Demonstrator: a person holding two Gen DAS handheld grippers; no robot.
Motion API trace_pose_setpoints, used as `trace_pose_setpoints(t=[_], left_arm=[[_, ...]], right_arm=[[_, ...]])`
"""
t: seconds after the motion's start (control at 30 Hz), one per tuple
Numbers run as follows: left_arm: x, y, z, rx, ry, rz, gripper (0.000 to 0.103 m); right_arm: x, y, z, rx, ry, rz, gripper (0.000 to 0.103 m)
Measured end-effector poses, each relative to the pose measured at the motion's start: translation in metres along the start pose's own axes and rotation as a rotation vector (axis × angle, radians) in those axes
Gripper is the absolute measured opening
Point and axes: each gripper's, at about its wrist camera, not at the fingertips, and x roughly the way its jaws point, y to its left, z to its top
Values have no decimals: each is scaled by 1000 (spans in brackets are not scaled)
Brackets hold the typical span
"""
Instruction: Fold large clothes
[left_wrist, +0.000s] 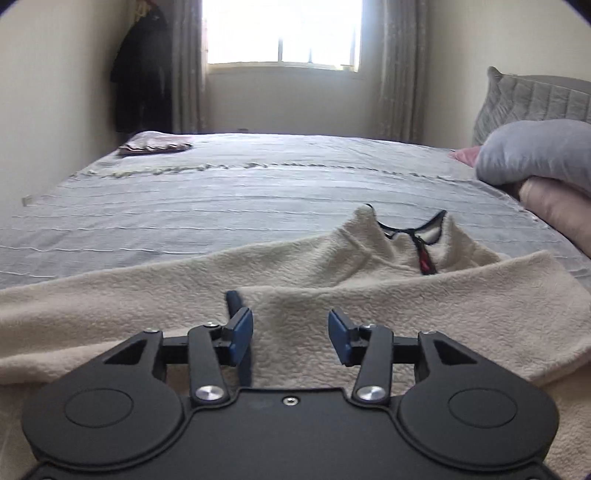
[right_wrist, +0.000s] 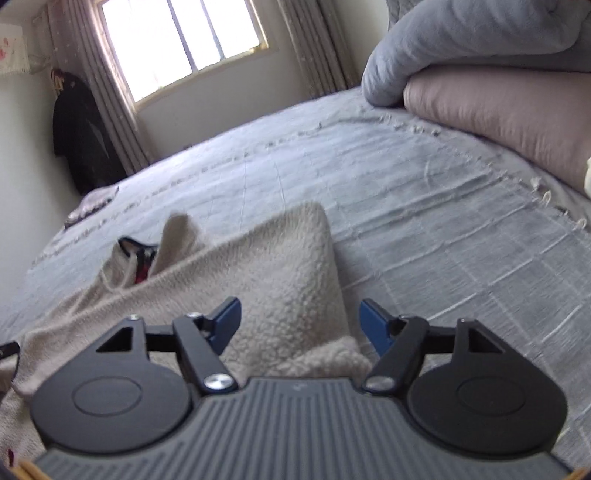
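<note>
A cream fleece garment (left_wrist: 369, 302) lies spread on the grey bedspread (left_wrist: 221, 206), its dark-trimmed collar (left_wrist: 417, 230) standing up at the far side, with a folded-over layer in front. My left gripper (left_wrist: 290, 338) is open just above the fleece, holding nothing. In the right wrist view the same garment (right_wrist: 280, 273) shows a folded corner, the collar (right_wrist: 138, 253) to the left. My right gripper (right_wrist: 300, 325) is open over the garment's right edge, its right finger over the bedspread (right_wrist: 443, 221).
A grey quilt (left_wrist: 539, 151) and a pink one (right_wrist: 498, 110) are piled at the bed's right. A small folded cloth (left_wrist: 155, 144) lies at the far left corner. Dark clothes (left_wrist: 142, 74) hang on the left wall by the window.
</note>
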Motion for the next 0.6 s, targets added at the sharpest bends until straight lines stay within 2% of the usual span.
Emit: trace_pose_setpoints(t=[0.03, 0.07, 0.13, 0.2, 0.23, 0.27, 0.33, 0.37, 0.47, 0.53, 0.6], left_arm=[[4, -2, -2, 8, 9, -15, 46], [7, -5, -5, 20, 19, -30, 46], [13, -12, -12, 46, 30, -56, 46], [21, -17, -22, 49, 56, -102, 46], [29, -20, -29, 49, 99, -116, 46], [32, -23, -36, 65, 87, -104, 46], [28, -28, -38, 115, 59, -91, 46], [25, -28, -34, 115, 57, -89, 46], [16, -26, -26, 85, 11, -109, 46], [12, -26, -24, 69, -15, -122, 46], [17, -27, -26, 61, 8, -131, 46]], right_arm=[[9, -1, -4, -6, 31, -10, 26], [14, -3, -8, -4, 41, -25, 18], [6, -7, -7, 10, -8, -22, 14], [5, -12, -3, 11, -39, -101, 14], [13, -17, -5, 16, -13, -131, 14], [19, -24, -11, 32, 9, -118, 16], [15, -21, -18, -1, -29, -118, 19], [12, -16, -17, -24, -39, -129, 24], [-8, 3, -7, -87, -98, -155, 25], [-20, 19, -2, -142, -137, -126, 25], [-21, 34, 0, -189, -147, -93, 25]])
